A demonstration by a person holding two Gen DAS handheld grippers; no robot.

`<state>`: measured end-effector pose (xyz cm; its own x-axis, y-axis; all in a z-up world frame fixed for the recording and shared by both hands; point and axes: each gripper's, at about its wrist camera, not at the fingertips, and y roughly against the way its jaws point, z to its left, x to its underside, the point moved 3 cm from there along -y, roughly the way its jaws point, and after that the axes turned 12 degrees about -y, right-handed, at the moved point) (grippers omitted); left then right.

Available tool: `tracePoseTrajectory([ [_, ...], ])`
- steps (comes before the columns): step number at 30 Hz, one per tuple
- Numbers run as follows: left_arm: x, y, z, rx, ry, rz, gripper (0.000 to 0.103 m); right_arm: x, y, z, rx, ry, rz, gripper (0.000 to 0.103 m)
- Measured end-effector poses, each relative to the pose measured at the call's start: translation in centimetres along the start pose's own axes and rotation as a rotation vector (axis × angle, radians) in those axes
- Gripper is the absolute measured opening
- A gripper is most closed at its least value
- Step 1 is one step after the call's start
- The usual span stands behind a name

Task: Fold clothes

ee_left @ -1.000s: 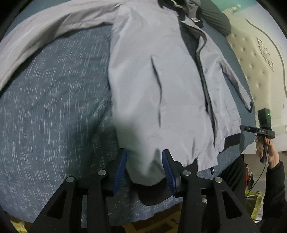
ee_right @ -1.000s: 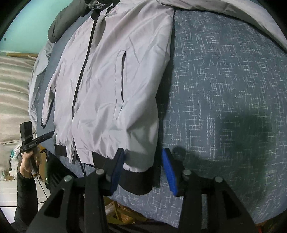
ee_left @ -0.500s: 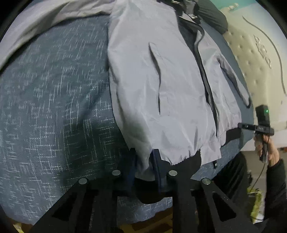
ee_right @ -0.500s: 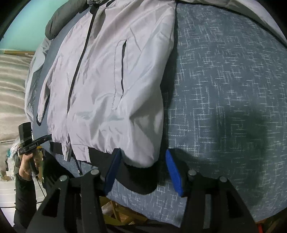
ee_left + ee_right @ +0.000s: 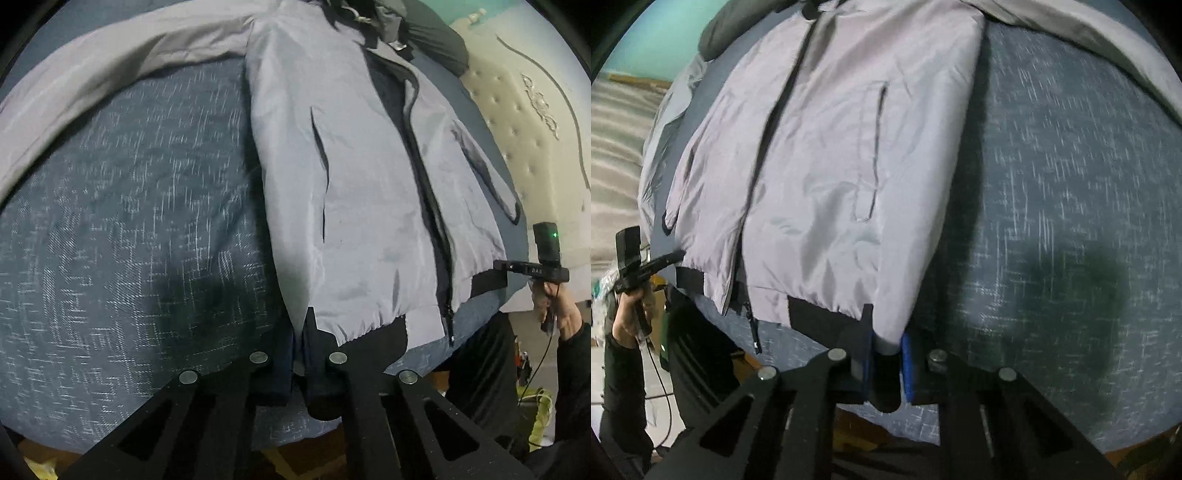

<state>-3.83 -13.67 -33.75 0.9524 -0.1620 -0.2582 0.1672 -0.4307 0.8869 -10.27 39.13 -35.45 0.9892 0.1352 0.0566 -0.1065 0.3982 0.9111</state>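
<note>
1. the grey jacket (image 5: pixel 369 192) is laid face up on the blue patterned bedspread (image 5: pixel 129 240), collar at the far end, black hem band at the near edge of the bed, zip partly open down the middle. one long sleeve is stretched away across the far side of the bedspread.
2. at the near left corner of the hem, the left gripper (image 5: pixel 299 354) is clamped on the cloth: its jaws have just been closing and are now pressed almost together, with the jacket's side seam and black band pinched between them.
3. at the near right corner, the right gripper (image 5: pixel 886 354) is closed on the other hem corner; its jaws have also just been closing, and a thicker wad of grey fabric is held between the blue pads (image 5: pixel 908 365).
4. before any lift, both grips are best checked for taking front and back layers together; whether both layers are caught cannot be told here.
5. the two corners are best raised together and level, so the hem is kept taut between them and the slippery shell is not bunched.
6. the hem is then probably to be carried toward the collar, with the open zip edges kept aligned.
7. the outstretched sleeve is likely to drag and should be watched.
</note>
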Motion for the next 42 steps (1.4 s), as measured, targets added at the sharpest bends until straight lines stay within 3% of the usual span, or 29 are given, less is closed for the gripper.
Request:
tracePoseTrajectory([
  [5,-0.1,-0.8,0.4,-0.009,0.023,0.021,0.007,-0.4,-0.8,-0.9,-0.012,-0.042,0.009,0.016],
  [7,-0.4,0.2,0.5,-0.023,0.027,0.001,0.007,-0.7,0.2,-1.1,0.011,-0.045,-0.015,0.023],
  [11,-1.6,3.1,0.3,-0.064,0.011,-0.054,0.010,-1.9,3.7,-0.5,0.059,-0.007,-0.107,0.029],
  [17,-6.2,5.2,-0.8,-0.084,-0.018,-0.164,0.025,-6.1,6.0,3.5,-0.030,0.016,-0.200,0.040],
  [22,-10.3,3.7,-2.3,-0.070,-0.042,-0.216,0.026,-10.2,3.9,8.3,-0.066,0.026,-0.217,0.041],
  [27,-14.1,1.4,-3.3,-0.048,-0.049,-0.256,0.026,-14.0,2.7,11.8,-0.041,0.073,-0.260,0.041],
  [38,-19.5,-2.5,-2.1,-0.094,-0.056,-0.358,0.026,-24.8,1.0,17.6,0.056,0.149,-0.395,0.042],
  [42,-20.0,-3.5,-1.7,-0.081,-0.063,-0.387,0.026,-28.0,-1.2,20.2,0.149,0.230,-0.412,0.042],
])
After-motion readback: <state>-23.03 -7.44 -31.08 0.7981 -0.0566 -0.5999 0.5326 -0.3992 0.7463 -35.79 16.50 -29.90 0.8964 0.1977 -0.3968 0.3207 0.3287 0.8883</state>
